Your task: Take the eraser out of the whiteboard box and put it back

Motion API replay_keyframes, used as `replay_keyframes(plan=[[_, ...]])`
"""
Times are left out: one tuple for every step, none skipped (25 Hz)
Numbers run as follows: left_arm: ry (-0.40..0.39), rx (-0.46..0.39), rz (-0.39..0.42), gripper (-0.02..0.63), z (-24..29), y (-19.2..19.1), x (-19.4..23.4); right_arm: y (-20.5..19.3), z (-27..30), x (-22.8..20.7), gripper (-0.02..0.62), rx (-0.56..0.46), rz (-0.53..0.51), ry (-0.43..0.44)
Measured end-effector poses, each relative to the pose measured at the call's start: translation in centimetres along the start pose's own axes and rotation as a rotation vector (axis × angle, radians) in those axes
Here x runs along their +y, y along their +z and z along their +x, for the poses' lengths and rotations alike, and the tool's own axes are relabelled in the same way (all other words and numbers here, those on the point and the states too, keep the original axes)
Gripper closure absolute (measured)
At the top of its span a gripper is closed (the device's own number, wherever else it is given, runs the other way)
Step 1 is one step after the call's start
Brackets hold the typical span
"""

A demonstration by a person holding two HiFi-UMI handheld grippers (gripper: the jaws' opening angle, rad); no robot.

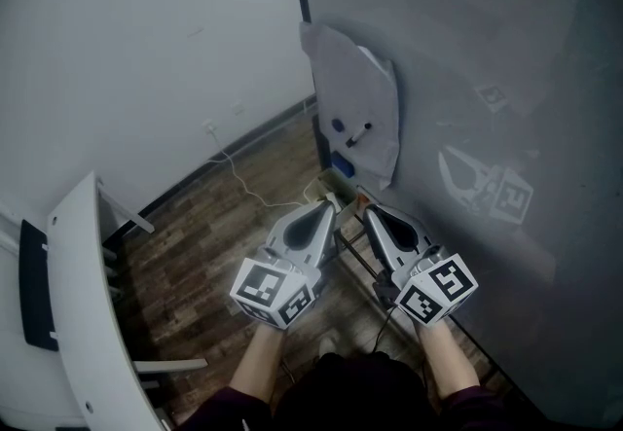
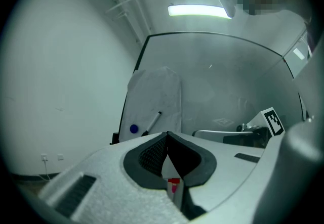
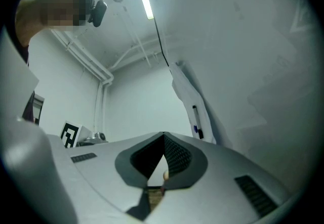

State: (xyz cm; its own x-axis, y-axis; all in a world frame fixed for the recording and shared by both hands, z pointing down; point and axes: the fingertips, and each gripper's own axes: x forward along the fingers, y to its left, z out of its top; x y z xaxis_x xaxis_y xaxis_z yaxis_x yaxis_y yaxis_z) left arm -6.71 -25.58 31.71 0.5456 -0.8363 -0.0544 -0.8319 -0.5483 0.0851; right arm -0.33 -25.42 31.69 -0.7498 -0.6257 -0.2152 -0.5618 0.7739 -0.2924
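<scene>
Head view, left hand-held gripper (image 1: 328,208), marker cube (image 1: 275,291)

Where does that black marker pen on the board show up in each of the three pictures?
Head view: marker pen in the upper middle, on the white sheet.
Left gripper view: just left of centre.
Right gripper view: right of centre.
Shared landmark: the white sheet behind the pen.
</scene>
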Motion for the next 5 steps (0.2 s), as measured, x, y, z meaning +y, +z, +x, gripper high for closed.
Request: replay_keyframes(plan=[[0.0, 0.001, -0.002, 0.6, -0.06, -0.03, 0.03, -0.02, -0.01, 0.02, 0.592, 0.0, 0.001, -0.001], [0.001, 0.002, -0.005, 0.6, -0.12, -0.06, 0.08, -0.04, -0.02, 0.04, 0.592, 0.0, 0.003, -0.002], [0.001, 0.003, -0.008, 0.6, -0.17, -0.09, 0.14, -0.05, -0.02, 0.06, 0.592, 0.001, 0.004, -0.002], [0.002, 0.003, -0.01, 0.6, -0.22, -0.12, 0.21, -0.06, -0.02, 0.07, 0.592, 0.0, 0.005, -0.003], [0.003, 0.004, -0.012, 0.6, -0.27, -0.14, 0.27, -0.06, -0.01, 0.09, 0.592, 0.0, 0.006, -0.003]])
